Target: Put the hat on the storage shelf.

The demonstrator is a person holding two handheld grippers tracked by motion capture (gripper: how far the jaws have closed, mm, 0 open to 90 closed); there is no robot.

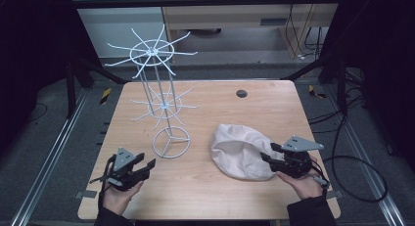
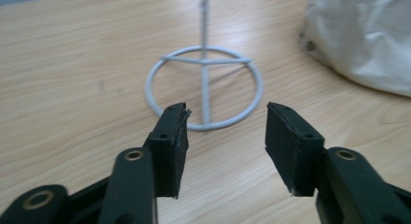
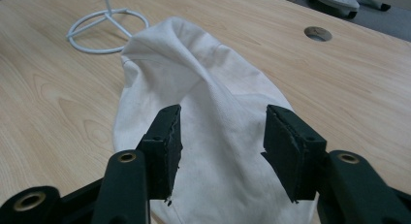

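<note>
— Two grippers are seen at the near edge of the wooden table, each held in a person's hand. Where is the cloth hat found?

— It is laid flat right of centre, just in front of the right gripper, well apart from the white wire stand, whose ring base is planted left of centre.

— How are the jaws set?

— Both pairs are held wide, with nothing pinched. In the right gripper view, the right gripper is poised over the hat's pale fabric, the pads apart from it. In the left gripper view, the left gripper is pointed at the stand's base ring, bare tabletop between its pads.

— What is judged to be the step in hand?

— A fresh grasp of the hat is likely being prepared, perhaps so it can be hung on a prong.

— How is that best done?

— A folded edge of the brim should be taken deep between the pads, since a shallow pinch on loose cloth is easily lost. The hat is best lifted clear before it is carried across, so that the light stand is not snagged or tipped.
</note>
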